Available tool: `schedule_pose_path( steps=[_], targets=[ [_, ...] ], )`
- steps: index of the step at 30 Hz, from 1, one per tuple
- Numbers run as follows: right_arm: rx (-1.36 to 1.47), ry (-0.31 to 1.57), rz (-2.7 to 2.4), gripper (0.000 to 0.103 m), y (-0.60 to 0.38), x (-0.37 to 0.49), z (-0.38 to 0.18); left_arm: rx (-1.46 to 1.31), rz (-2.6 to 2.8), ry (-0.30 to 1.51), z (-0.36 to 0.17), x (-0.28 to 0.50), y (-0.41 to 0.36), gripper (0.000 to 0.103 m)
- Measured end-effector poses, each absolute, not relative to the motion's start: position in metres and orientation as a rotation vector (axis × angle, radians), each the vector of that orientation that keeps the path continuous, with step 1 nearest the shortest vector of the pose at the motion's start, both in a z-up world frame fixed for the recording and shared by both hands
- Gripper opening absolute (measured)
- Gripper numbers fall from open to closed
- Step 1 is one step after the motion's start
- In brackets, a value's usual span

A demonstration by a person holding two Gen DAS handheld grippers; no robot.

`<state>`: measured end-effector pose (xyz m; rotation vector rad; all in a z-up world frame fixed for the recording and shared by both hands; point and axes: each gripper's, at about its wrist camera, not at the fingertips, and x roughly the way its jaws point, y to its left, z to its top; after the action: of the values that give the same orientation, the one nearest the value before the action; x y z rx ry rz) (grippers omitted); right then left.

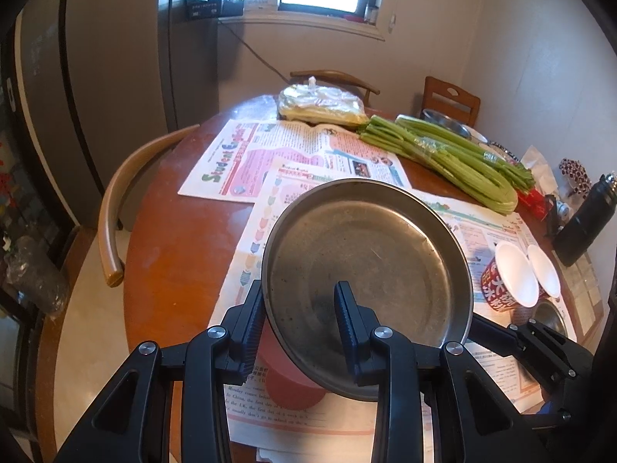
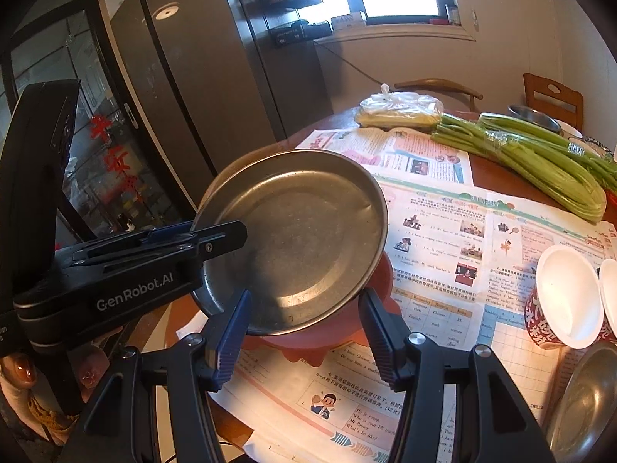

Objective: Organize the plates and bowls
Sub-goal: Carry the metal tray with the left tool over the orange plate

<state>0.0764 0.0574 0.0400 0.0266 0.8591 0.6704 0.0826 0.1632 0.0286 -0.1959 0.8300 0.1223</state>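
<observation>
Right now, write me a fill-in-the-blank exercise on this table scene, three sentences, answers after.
1. The left claw is shut on the rim of the ____ plate, which is tilted.
2. Under that plate sits a ____-coloured dish on the newspaper.
3. The right claw stands ____, its fingers apart near the plate's edge and gripping nothing.

Missing words: metal; red; open

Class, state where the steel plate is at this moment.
In both wrist views the steel plate sits centre, tilted over a red dish, its rim clamped by the left hand-held gripper.
</observation>
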Motion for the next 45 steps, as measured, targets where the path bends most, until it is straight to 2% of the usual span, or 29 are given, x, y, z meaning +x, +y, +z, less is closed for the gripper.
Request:
schedule_pose_path(
  steps=[17, 45],
  targets=[
    [-0.029, 0.932, 0.646, 0.058, 0.075, 0.096, -0.002, -0.214, 0.141, 0.896, -0.019, 0.100, 0.174, 0.036],
    [-0.150, 0.914, 0.630, 0.058, 0.099, 0.097, -0.022, -0.205, 0.163, 0.893, -0.033, 0.093, 0.183, 0.035]
  ],
)
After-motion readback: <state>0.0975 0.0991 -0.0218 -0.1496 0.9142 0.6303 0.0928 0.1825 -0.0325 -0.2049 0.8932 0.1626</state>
